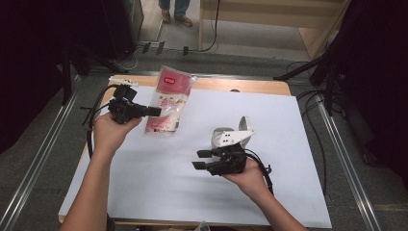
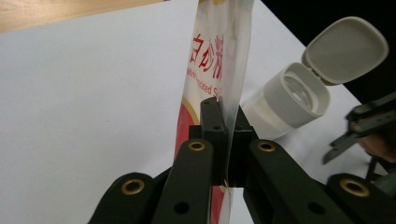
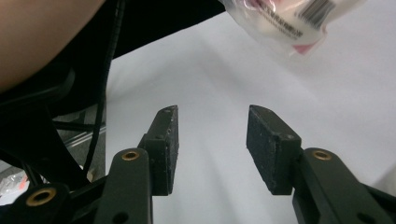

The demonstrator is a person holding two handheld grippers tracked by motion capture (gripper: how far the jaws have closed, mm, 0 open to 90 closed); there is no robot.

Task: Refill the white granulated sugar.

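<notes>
Pouch (image 1: pixel 168 102) clear, red-white print; jar (image 2: pixel 285 100) grey lid; table sheet (image 1: pixel 159 183) white.

A wooden tabletop (image 1: pixel 211 84) carries a white sheet (image 1: pixel 159 183) covering most of it. A clear jar (image 1: pixel 222 137) with its grey flip lid open lies on the sheet, right of centre.
</notes>
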